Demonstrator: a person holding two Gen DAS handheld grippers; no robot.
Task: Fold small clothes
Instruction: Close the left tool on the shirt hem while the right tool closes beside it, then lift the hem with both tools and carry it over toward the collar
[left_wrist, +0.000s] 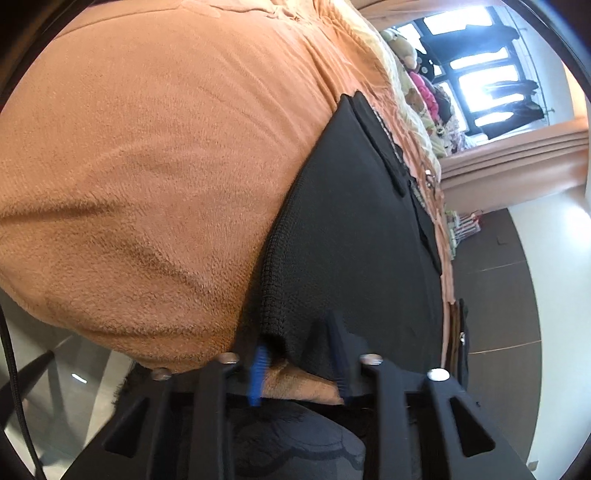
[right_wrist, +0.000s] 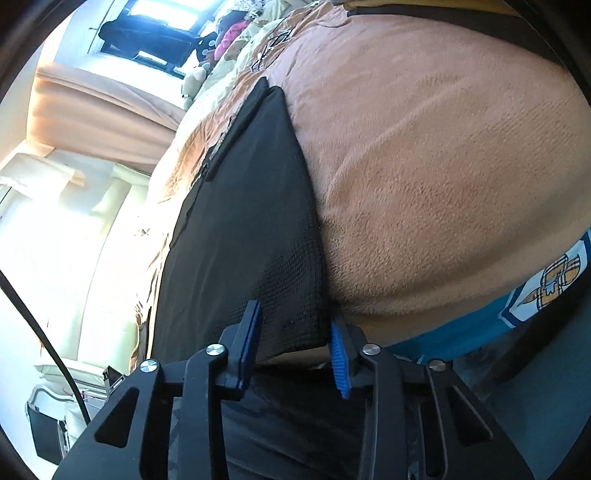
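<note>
Two grippers: both work at the near edge of one black garment (left_wrist: 362, 236), each at a different corner of it.
Garment: dark knit cloth, lying flat and long on an orange fleece blanket (left_wrist: 155, 155) that covers a bed; its far end reaches toward the pillows.
Left gripper (left_wrist: 301, 363): jaws narrow, blue pads (left_wrist: 257, 373) pinching the garment's near corner, where the hem folds over the blanket's edge.
Right gripper (right_wrist: 293, 350): jaws drawn in on the garment's other near corner, cloth bunched between the blue pads (right_wrist: 339, 363); held.
Blanket edge: both corners sit right at the bed's near edge.
Background: a bright window (left_wrist: 476, 70), curtains (right_wrist: 96, 110) and soft toys (left_wrist: 402, 48) beyond the bed's far end.
Bedding: a teal patterned sheet (right_wrist: 476, 325) shows under the blanket's near edge in the right wrist view.
</note>
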